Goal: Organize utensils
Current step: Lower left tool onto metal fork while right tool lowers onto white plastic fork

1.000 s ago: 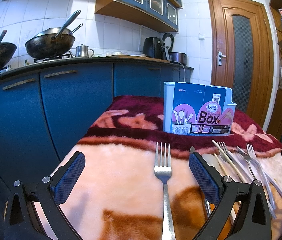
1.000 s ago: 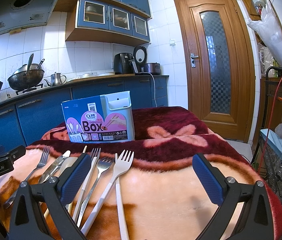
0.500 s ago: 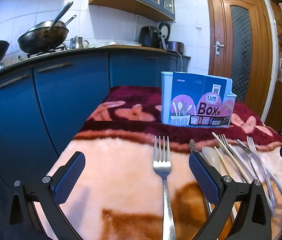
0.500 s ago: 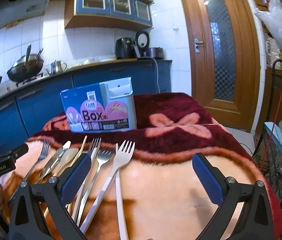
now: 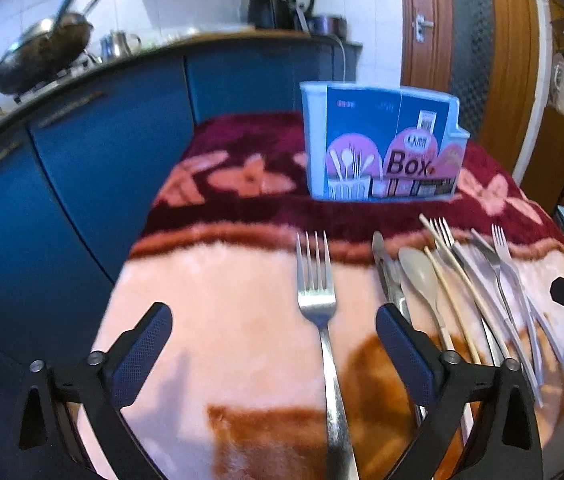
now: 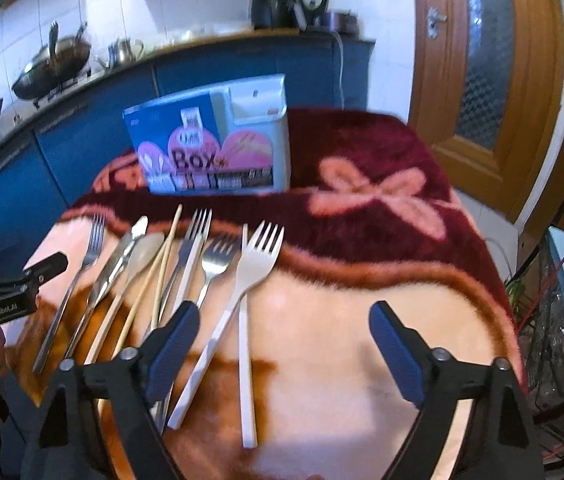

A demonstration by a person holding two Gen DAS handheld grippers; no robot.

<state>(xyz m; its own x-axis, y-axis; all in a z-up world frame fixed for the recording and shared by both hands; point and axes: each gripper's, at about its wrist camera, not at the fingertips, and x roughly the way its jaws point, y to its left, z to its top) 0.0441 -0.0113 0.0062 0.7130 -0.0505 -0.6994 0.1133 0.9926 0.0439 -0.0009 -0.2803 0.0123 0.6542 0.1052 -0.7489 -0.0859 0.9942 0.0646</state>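
Left wrist view: the left gripper (image 5: 269, 344) tilts down over the blanket (image 5: 209, 320), its jaws wide apart but closing, nothing clamped. A steel fork (image 5: 320, 320) lies lengthwise between the blue pads, touching neither, tines toward twelve o'clock. At about two o'clock from the gripper the other utensils lie side by side: a metal knife (image 5: 388, 276), a pale spoon (image 5: 420, 276), wooden chopsticks (image 5: 452, 268) and more forks (image 5: 500, 256), some overlapping. At twelve to one o'clock, on the dark red band of the blanket, the utensil box (image 5: 382, 148) stands upright with "Box" printed on its front. Blue cabinets (image 5: 81, 160) fill the nine o'clock side, with a wok (image 5: 41, 56) on the counter above.

Right wrist view: the right gripper (image 6: 284, 344) also has its jaws spread and closing, gripping nothing. A white fork (image 6: 255, 256) crosses a white stick-like utensil (image 6: 245, 340) between the pads, nearer the left one. The remaining cutlery fans out toward ten o'clock, the steel fork (image 6: 89, 252) lying outermost. The left gripper (image 6: 21, 280) shows at nine o'clock. The utensil box (image 6: 217, 144) stands at eleven o'clock, a wooden door (image 6: 494, 60) at two o'clock.
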